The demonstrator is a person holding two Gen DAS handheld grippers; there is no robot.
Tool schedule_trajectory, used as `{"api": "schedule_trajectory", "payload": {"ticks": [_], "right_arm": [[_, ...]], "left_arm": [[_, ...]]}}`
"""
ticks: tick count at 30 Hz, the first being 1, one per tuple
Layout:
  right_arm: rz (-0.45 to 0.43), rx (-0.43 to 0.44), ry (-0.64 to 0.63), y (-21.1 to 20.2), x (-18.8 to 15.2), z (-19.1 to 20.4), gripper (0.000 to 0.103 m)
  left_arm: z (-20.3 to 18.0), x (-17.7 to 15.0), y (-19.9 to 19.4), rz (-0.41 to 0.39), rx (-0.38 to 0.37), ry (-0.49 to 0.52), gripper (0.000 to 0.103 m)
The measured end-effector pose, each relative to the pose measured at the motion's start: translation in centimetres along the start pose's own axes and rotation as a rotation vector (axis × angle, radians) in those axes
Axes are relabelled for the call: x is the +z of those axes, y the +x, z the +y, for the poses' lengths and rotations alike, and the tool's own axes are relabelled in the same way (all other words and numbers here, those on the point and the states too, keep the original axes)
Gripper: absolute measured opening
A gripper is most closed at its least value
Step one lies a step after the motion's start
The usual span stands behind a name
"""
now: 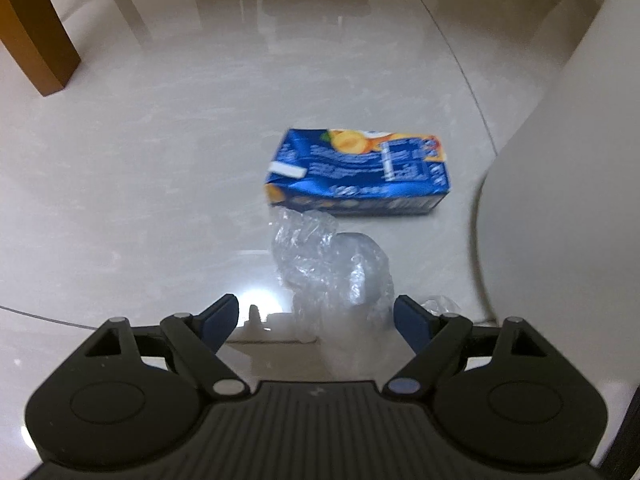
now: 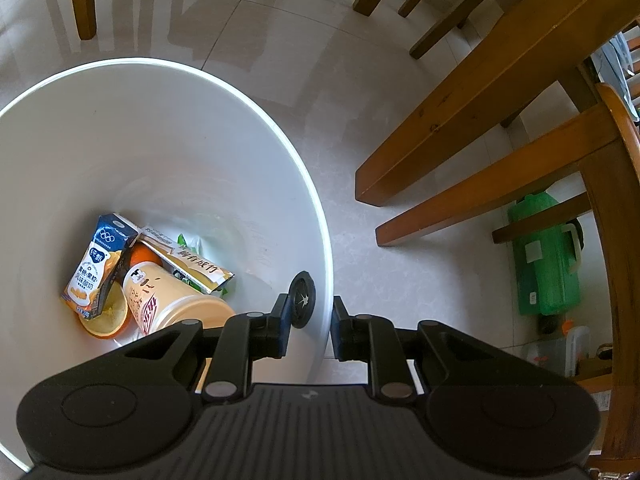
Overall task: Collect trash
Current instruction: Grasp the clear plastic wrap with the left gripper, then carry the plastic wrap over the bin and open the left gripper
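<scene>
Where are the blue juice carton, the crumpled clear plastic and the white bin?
blue juice carton [image 1: 356, 172]: left wrist view, on its printed top face.
crumpled clear plastic [image 1: 332, 264]: left wrist view, on its middle.
white bin [image 2: 180, 140]: right wrist view, on its bare inner wall.

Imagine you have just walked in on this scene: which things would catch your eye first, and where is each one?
On the pale glossy floor, a blue juice carton lies on its side, with crumpled clear plastic wrap just in front of it, ahead of the open left tongs. The right wrist view shows a white bin holding a milk carton, a beige cup and orange peel, with the right tongs straddling its rim.
</scene>
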State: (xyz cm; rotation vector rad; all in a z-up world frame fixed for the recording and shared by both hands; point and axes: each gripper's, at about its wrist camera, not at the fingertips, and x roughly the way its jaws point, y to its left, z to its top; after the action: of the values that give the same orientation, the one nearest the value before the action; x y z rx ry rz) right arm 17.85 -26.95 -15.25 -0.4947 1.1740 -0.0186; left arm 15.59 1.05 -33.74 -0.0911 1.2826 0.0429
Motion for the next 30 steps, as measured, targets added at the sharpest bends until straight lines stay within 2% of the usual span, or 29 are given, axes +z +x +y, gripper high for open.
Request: {"api": "schedule_trajectory", "payload": {"ticks": [3,6,10,13,14,17,18,23,30], "right_arm": [[-0.001,-0.001,-0.001,0.0,0.0,0.0,0.023],[0.0,0.0,0.002,0.0,0.0,0.0,0.023],[0.0,-0.001,0.003,-0.1,0.0,0.1,0.023],[-0.002,0.0,0.0,-0.1,0.0,0.1,0.023],[-0.002,0.0,0.0,-0.1,0.0,0.1,0.023],[-0.003,0.0,-0.001,-0.1,0.0,0.1,0.023],[-0.003,0.0,0.0,-0.1,0.0,0.1,0.023],[-0.002,-0.001,0.001,-0.1,0.0,0.1,0.023],[0.001,0.0,0.005,-0.1,0.0,0.1,0.023]], "left_arm": [[1.1,-0.5,-0.7,0.009,0.004,0.005,0.084],[1.2,0.0,-1.5,-0.011,-0.053,-0.05,0.085],[0.3,-0.4,-0.3,-0.005,-0.036,-0.103,0.084],[-0.3,-0.7,0.3,-0.016,-0.004,-0.092,0.083],[-0.5,-0.6,0.6,-0.016,0.004,-0.088,0.079],[-0.7,-0.6,1.0,-0.015,-0.007,-0.08,0.058],[-0.6,-0.6,1.1,-0.006,-0.013,-0.078,0.055],[-0.6,-0.5,0.4,-0.019,-0.017,-0.02,0.047],[-0.7,0.2,-2.0,-0.021,-0.014,0.063,0.045]]}}
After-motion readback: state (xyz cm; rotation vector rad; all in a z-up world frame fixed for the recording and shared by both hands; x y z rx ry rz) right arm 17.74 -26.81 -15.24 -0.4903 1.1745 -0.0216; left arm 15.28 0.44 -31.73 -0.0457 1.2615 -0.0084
